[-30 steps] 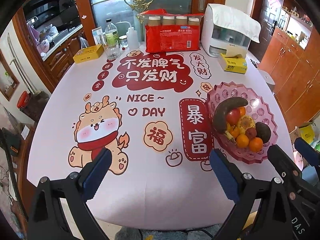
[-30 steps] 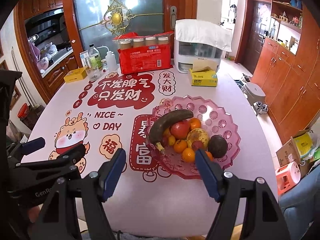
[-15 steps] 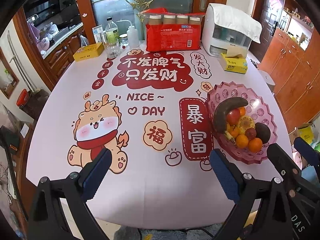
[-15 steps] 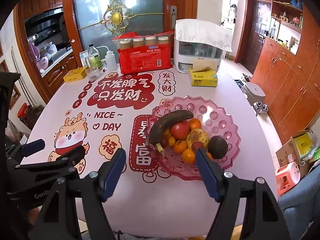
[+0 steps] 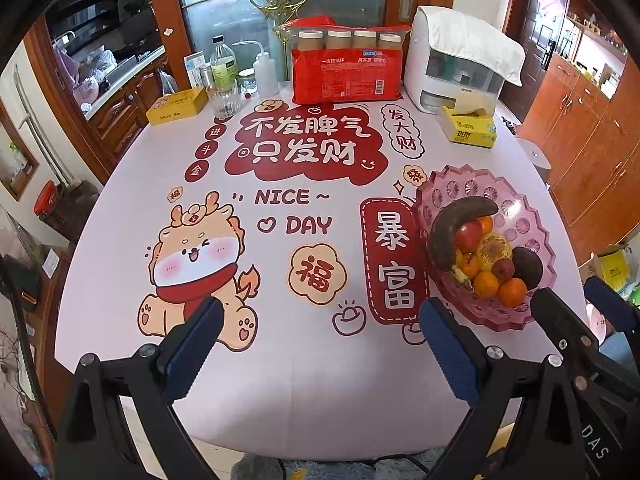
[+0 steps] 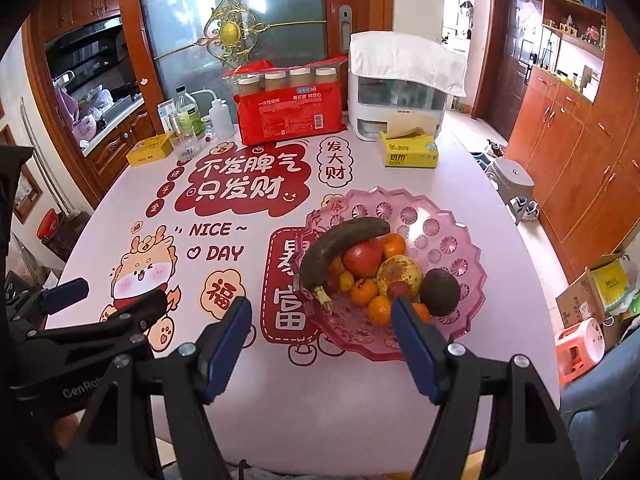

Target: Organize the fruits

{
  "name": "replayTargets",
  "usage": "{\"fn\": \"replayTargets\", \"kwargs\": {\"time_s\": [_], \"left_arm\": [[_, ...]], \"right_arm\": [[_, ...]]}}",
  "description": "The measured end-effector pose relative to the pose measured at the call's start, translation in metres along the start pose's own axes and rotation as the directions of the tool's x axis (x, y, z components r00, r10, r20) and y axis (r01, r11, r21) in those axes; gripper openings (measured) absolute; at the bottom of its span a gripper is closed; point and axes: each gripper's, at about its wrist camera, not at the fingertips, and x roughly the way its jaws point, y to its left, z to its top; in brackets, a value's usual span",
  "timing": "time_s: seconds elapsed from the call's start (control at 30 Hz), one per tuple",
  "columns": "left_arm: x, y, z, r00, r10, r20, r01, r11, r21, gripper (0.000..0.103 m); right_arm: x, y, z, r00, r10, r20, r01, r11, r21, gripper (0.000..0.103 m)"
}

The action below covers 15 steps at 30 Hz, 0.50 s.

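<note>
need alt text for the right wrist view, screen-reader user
A pink scalloped fruit bowl holding a blackened banana, oranges, an apple and an avocado sits on a printed tablecloth, just ahead of the open right gripper. The left gripper, also open, shows at the left edge.
</note>
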Motion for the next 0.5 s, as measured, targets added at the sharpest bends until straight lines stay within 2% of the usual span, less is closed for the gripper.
{"fn": "replayTargets", "kwargs": {"time_s": [0.5], "left_arm": [[0.0087, -0.0004, -0.0027, 1.0, 0.01, -0.013, -0.01, 1.0, 0.007, 0.098]], "right_arm": [[0.0068, 0.004, -0.003, 1.0, -0.009, -0.014, 0.009, 1.0, -0.009, 0.073]]}}
